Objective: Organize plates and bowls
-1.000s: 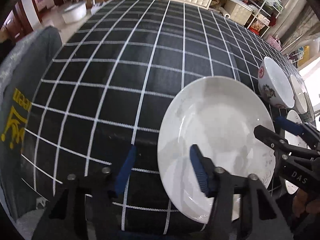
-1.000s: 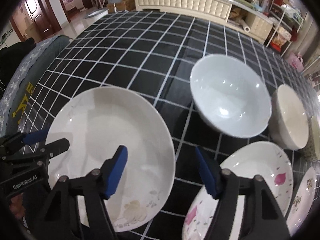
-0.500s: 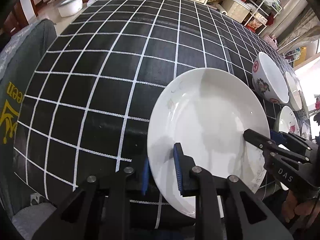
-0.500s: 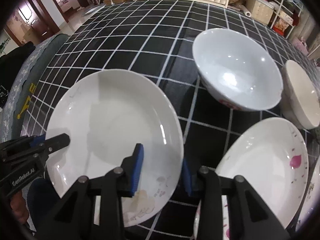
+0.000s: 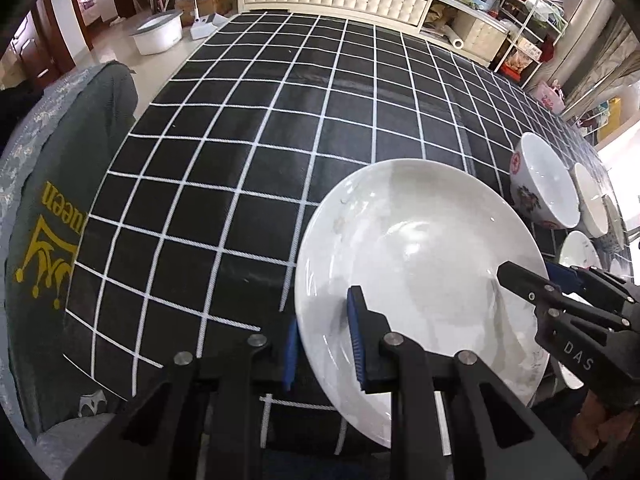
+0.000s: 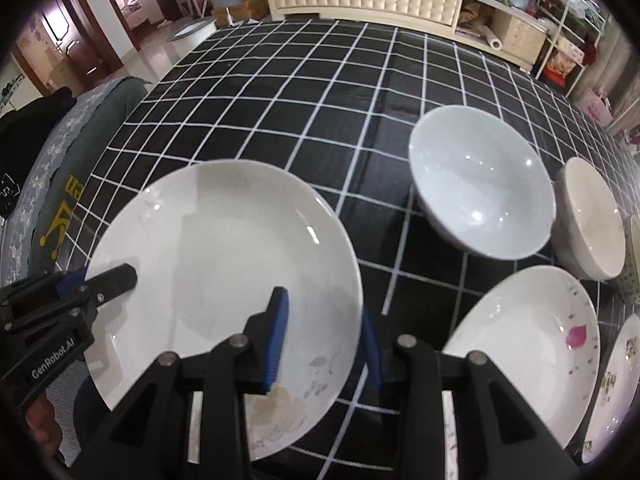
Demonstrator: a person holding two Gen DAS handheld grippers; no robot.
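Grippers clamp opposite rims of the white plate [image 5: 420,240]: left gripper [image 5: 322,344], right gripper [image 6: 324,336]. Each outer pad is half hidden under the rim. Plates [image 6: 528,344] at right are cut off.

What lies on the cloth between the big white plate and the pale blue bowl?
Nothing: in the right wrist view only bare black checked cloth separates the white plate from the pale blue bowl.
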